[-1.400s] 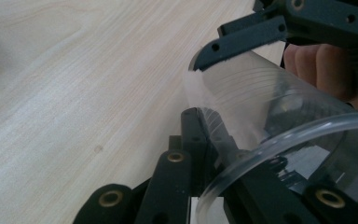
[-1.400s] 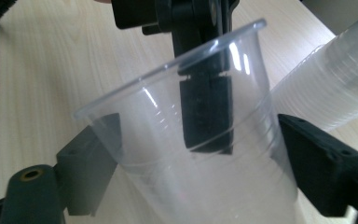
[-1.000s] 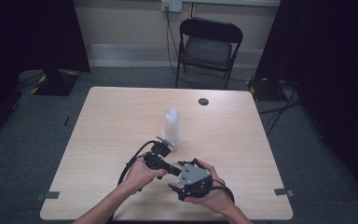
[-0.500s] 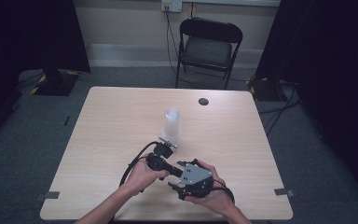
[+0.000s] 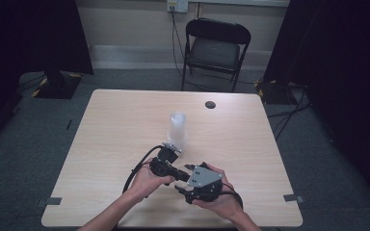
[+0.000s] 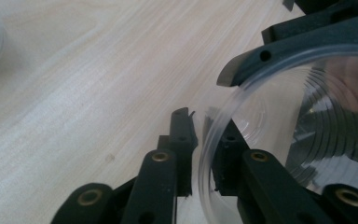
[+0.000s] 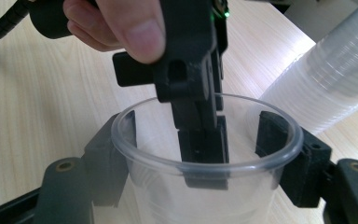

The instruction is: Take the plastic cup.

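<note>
Opening slightly, left tool [image 6: 200, 140] straddles the cup [image 7: 205, 158] rim; right tool [image 7: 205, 154] clamps it.

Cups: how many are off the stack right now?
1: the clear cup, clamped by the right gripper, whose jaws have just been closing. The left gripper, just opening, straddles its rim. The stack sits mid-table. Nested extras could be hidden.

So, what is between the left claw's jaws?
The rim of the clear cup, seen in the left gripper view; the left claw has just been opening its jaws.
</note>
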Action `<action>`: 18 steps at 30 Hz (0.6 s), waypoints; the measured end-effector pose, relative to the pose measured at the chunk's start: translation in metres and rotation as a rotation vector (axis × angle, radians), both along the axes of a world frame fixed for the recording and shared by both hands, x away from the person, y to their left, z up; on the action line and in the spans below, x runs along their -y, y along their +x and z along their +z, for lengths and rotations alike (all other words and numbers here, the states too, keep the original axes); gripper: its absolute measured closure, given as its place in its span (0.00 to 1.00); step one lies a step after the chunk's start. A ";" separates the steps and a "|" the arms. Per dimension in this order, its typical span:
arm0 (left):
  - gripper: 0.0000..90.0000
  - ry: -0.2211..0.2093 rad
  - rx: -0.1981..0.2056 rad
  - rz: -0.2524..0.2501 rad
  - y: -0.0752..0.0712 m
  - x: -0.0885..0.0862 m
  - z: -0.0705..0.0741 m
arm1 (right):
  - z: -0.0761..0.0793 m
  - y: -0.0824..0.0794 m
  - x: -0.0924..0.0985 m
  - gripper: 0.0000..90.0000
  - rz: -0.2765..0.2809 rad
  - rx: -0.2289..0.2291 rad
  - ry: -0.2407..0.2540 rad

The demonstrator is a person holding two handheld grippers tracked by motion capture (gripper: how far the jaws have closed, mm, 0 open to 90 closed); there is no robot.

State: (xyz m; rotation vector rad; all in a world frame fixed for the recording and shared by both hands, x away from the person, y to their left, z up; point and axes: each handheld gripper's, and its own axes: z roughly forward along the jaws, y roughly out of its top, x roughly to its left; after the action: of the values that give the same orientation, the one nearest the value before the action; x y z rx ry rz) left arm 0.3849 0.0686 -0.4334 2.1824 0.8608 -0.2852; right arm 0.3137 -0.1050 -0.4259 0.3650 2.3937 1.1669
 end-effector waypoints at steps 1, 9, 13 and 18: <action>0.87 -0.001 0.017 0.005 0.000 -0.001 0.001 | 0.001 0.001 0.002 0.32 -0.006 -0.006 0.005; 0.80 -0.053 0.098 0.032 -0.002 -0.004 0.000 | 0.000 0.004 0.006 0.33 -0.039 -0.029 0.020; 0.74 -0.065 0.118 0.041 -0.002 -0.007 0.001 | -0.001 0.008 0.009 0.33 -0.061 -0.039 0.032; 0.70 -0.094 0.143 0.064 -0.003 -0.009 0.003 | -0.001 0.010 0.012 0.33 -0.075 -0.045 0.037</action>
State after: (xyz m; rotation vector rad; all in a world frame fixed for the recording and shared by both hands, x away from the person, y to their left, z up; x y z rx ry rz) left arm 0.3819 0.0778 -0.4304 2.0572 0.8191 -0.1331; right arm 0.3238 -0.1170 -0.4265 0.4931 2.3775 1.1827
